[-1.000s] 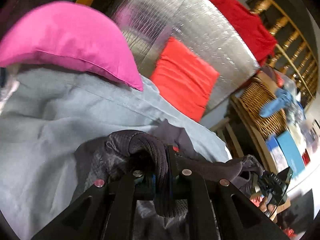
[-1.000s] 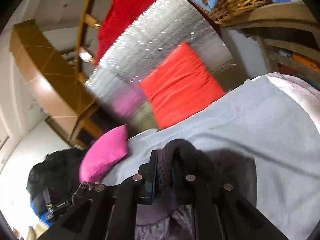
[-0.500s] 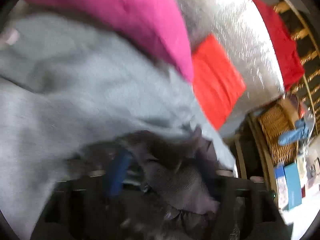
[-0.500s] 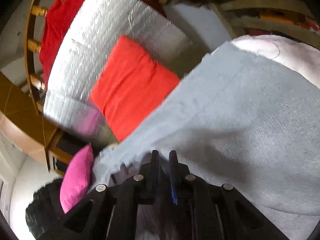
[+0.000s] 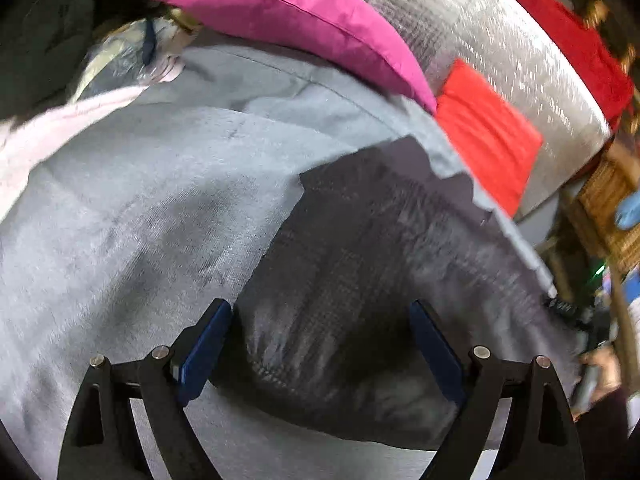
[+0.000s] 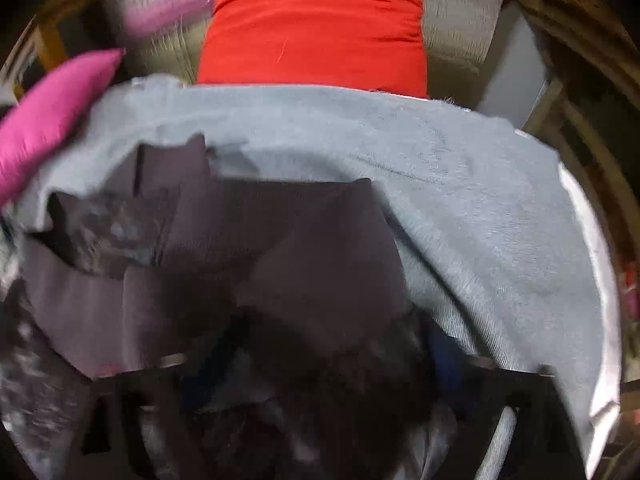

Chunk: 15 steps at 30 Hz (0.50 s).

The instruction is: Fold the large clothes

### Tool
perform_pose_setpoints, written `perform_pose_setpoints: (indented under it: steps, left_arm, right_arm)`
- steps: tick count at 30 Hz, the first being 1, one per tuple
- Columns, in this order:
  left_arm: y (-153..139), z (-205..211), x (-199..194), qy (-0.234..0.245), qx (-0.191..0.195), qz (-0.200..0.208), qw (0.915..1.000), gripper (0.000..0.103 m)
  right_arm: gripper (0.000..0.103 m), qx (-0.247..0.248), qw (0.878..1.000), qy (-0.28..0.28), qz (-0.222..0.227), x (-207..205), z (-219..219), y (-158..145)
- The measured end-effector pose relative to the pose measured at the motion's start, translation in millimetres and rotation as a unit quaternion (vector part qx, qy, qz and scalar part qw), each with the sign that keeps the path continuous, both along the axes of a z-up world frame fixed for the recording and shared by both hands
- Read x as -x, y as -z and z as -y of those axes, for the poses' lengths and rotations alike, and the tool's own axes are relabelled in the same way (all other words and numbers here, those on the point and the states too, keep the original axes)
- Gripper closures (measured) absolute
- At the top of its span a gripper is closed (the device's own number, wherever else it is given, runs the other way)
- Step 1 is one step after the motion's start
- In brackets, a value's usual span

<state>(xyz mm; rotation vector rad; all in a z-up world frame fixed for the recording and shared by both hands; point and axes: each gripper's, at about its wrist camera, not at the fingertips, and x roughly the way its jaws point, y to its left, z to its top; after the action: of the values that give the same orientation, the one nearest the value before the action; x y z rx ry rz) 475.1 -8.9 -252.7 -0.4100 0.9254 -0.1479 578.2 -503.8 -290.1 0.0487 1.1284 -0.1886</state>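
With both grippers' jaws just opening, left gripper (image 5: 320,344) spread over the dark ribbed knitted garment (image 5: 360,280), right gripper (image 6: 320,364) parted but blurred, we should lift clear without dragging cloth off the grey blanket (image 5: 140,220).

**A grey cloth surface with a dark garment on it**

The supporting surface is covered by a light grey fuzzy cloth (image 5: 152,208), which spreads wide and ends in a frayed far edge. Directly on it lies a dark grey knitted garment (image 5: 360,280), spread rather flat in the left wrist view and more crumpled in the right wrist view. A magenta pillow (image 5: 304,20) rests on the far part of the cloth. A pale pink fabric (image 5: 48,132) lies at its left side.
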Motion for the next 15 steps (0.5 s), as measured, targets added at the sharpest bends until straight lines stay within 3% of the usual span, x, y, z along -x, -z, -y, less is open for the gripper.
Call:
perform_pose_setpoints:
  steps: [1, 3, 5, 6, 9, 11, 12, 14, 15]
  left_arm:
    - [0, 1, -1, -0.003, -0.004, 0.006, 1.0, 0.013]
    - [2, 3, -5, -0.009, -0.004, 0.005, 0.9999, 0.013]
    - [-1, 5, -6, -0.009, 0.001, 0.004, 1.0, 0.013]
    - [-5, 4, -4, -0.011, 0.002, 0.009, 0.9999, 0.013]
    - [-9, 4, -4, -0.012, 0.005, 0.011, 0.9998, 0.013]
    - [-7, 3, -6, -0.009, -0.004, 0.002, 0.9999, 0.013]
    - [-4, 3, -8, -0.007, -0.007, -0.008, 0.9999, 0.013]
    - [2, 1, -9, -0.003, -0.002, -0.021, 0.9998, 0.013]
    - [5, -1, -10, -0.005, 0.002, -0.028, 0.9996, 0.013]
  right_arm:
    - [0.075, 0.035, 0.999, 0.003, 0.007, 4, -5, -6]
    - [0.081, 0.093, 0.995, 0.008, 0.031, 7, -10, -18]
    - [0.082, 0.133, 0.987, 0.049, 0.072, 7, 1, -29]
    - [0.082, 0.122, 0.987, 0.069, 0.081, 6, 9, -30]
    - [0.082, 0.05, 0.986, 0.14, 0.07, -1, 42, -10]
    - [0.077, -0.02, 0.979, 0.188, 0.082, 2, 56, -4]
    - [0.074, -0.078, 0.969, 0.209, 0.105, 9, 62, -7]
    - [0.057, -0.202, 0.937, 0.24, 0.155, 26, 80, -16]
    - [0.028, -0.235, 0.924, 0.248, 0.174, 34, 84, -21]
